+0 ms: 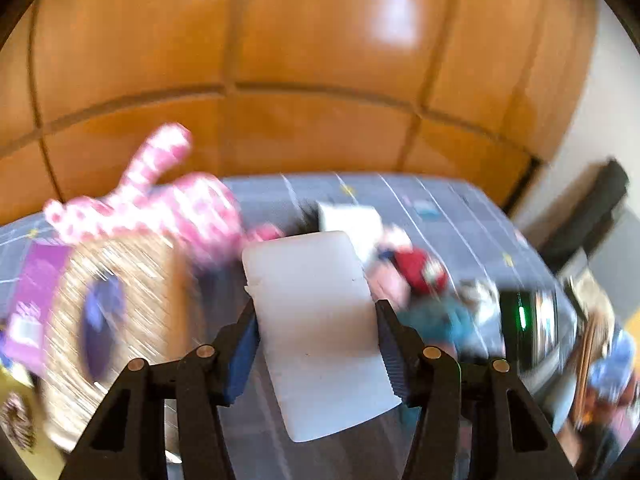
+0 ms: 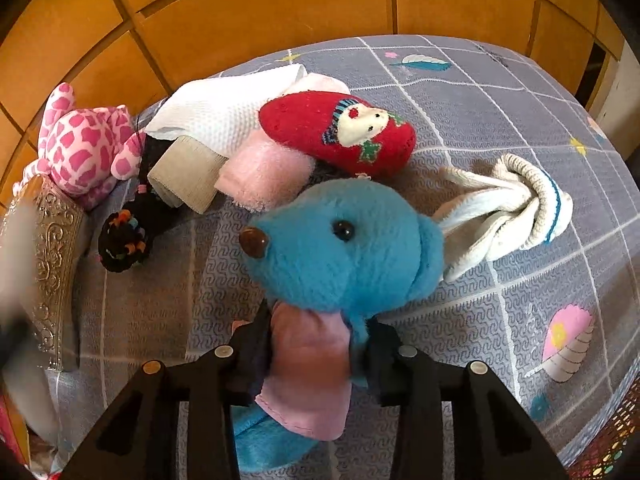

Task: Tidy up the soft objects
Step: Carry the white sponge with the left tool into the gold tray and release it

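A: What is held nearest in the left view?

B: A white soft block (image 1: 320, 328) is pinched between the fingers of the left gripper (image 1: 318, 344). It is lifted up, and the picture is blurred all around it.

A: And in the right view?

B: A blue plush toy (image 2: 340, 248) is squeezed by the fingers of the right gripper (image 2: 316, 344). The pink cloth part at its neck is pressed between them. Its head sticks out past the fingers, with a brown nose and a black eye.

A: What is seen under the toy?

B: A grey bed cover with white lines (image 2: 500, 92) is spread there.

A: What is found a bit farther out?

B: A white rolled sock with a blue stripe (image 2: 516, 208) is laid just to the right of the blue head. A black hair tie with coloured beads (image 2: 122, 242) is seen on the left. A shiny patterned box (image 2: 52, 248) is stood by the left edge.

A: And farther still?

B: A pink fuzzy cloth (image 2: 264, 176) and a red pouch with a doll face (image 2: 336, 132) are piled together, touching. A white towel (image 2: 224, 112) is laid behind them. A pink spotted plush (image 2: 84, 144) is set far left, by the box. A wooden wall (image 2: 260, 4) is seen at the back.
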